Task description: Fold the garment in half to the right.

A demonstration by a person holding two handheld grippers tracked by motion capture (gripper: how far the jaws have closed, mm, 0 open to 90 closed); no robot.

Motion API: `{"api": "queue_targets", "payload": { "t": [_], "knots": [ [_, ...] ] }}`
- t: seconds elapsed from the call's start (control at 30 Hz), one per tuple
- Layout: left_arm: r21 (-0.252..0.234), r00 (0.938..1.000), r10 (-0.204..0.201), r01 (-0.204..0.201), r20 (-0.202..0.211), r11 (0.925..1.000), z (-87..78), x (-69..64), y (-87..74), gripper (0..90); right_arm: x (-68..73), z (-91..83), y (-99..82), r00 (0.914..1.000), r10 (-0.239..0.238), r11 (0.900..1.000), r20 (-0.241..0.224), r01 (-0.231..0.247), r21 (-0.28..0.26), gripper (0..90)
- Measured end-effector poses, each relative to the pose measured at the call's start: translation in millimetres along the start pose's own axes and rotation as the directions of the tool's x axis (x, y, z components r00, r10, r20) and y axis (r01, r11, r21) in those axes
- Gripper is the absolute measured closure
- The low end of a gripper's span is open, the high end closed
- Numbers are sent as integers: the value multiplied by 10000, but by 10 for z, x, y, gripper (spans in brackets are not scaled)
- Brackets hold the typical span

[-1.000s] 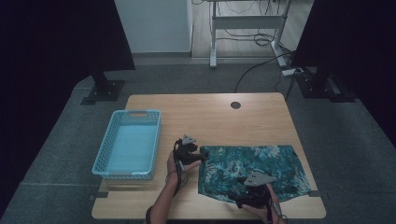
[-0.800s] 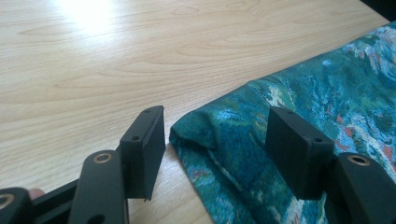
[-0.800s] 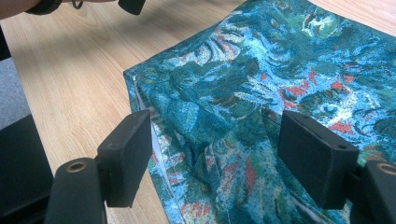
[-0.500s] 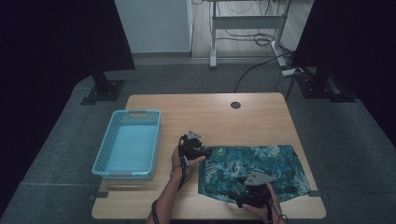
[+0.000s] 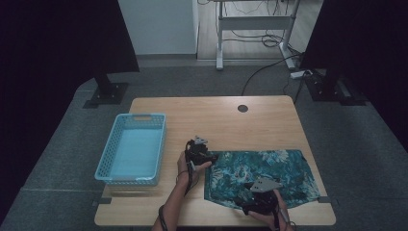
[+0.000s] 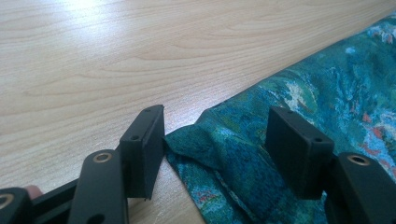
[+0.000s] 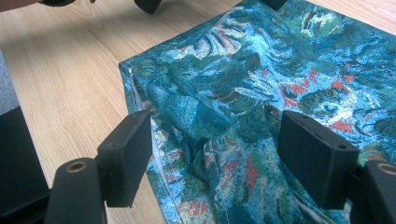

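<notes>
A teal floral cloth (image 5: 274,166) lies spread on the right half of the wooden table (image 5: 211,118). My left gripper (image 5: 210,156) sits low at the cloth's far left corner. In the left gripper view its jaws stand open around that corner of the cloth (image 6: 233,154), and the left pad's edge just meets the corner's tip. My right gripper (image 5: 244,206) is at the cloth's near left corner by the table's front edge. Its jaws are open too, straddling a rumpled fold of the cloth (image 7: 219,140) without pinching it.
A light blue plastic basket (image 5: 131,149) stands on the table's left side, nothing in it. A round cable hole (image 5: 242,108) is near the far edge. The left gripper's jaw tips (image 7: 149,4) show at the top of the right gripper view.
The left gripper has edged slightly right, up to the cloth's corner. The right gripper and the cloth look unchanged.
</notes>
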State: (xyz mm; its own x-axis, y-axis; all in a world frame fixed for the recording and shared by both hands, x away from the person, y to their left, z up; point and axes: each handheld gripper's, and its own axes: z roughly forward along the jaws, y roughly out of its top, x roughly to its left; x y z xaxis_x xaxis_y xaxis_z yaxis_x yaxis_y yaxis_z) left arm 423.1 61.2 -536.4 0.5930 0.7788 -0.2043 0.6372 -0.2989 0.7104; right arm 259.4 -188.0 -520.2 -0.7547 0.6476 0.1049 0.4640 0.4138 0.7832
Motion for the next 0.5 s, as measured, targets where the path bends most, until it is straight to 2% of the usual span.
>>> {"api": "queue_targets", "payload": {
  "t": [0.5],
  "knots": [
    [13,9982,585,-585,-143,9983,-49,-17,-60,389,12,21,-7,9999,-59,9999,82,58,99,268]
  ]
}}
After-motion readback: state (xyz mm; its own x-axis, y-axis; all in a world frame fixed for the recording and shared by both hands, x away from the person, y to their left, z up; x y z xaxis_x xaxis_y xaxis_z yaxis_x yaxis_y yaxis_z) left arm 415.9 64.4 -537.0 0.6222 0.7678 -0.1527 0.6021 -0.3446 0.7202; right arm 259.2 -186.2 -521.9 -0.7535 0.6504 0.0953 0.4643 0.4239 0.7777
